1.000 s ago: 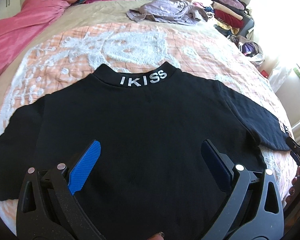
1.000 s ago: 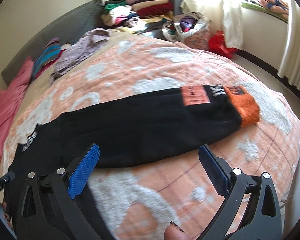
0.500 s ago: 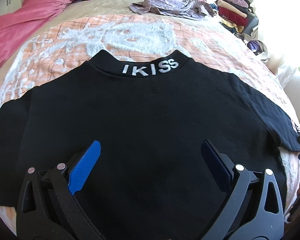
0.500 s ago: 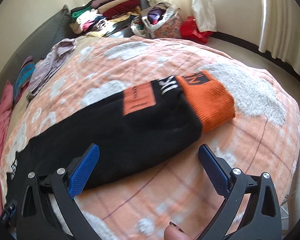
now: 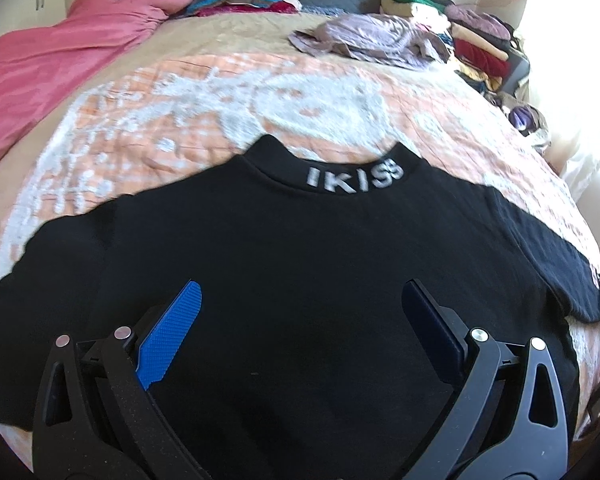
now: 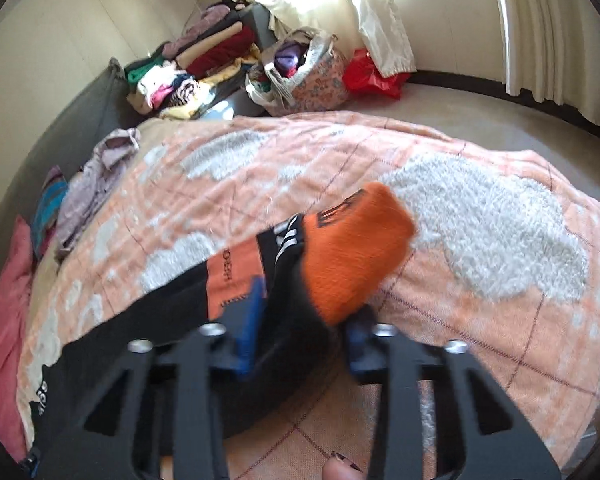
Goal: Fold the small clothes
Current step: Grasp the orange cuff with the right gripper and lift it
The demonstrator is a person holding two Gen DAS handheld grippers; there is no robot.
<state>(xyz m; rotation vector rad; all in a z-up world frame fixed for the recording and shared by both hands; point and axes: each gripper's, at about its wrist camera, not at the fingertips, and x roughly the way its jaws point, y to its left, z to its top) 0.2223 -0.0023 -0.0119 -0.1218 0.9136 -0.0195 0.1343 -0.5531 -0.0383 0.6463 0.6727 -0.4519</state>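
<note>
A black sweater [image 5: 300,264] with "IKISS" on its collar lies spread flat on the bed, collar away from me. My left gripper [image 5: 300,316] is open and hovers over the sweater's lower body. In the right wrist view the sweater's right sleeve [image 6: 160,320] stretches out, ending in an orange cuff [image 6: 352,256]. My right gripper [image 6: 304,320] is shut on the sleeve just behind the cuff, its blue pads pinching the fabric.
The bed has an orange and white patterned bedspread [image 5: 260,96]. A pink blanket [image 5: 60,64] lies at the far left, a crumpled lilac garment [image 5: 364,36] at the far side. Stacked clothes [image 6: 204,60] and a floral bag [image 6: 308,76] stand beside the bed.
My right gripper has moved onto the sleeve end and closed on it near the orange cuff. The left gripper stays open and has drawn back slightly over the sweater.
</note>
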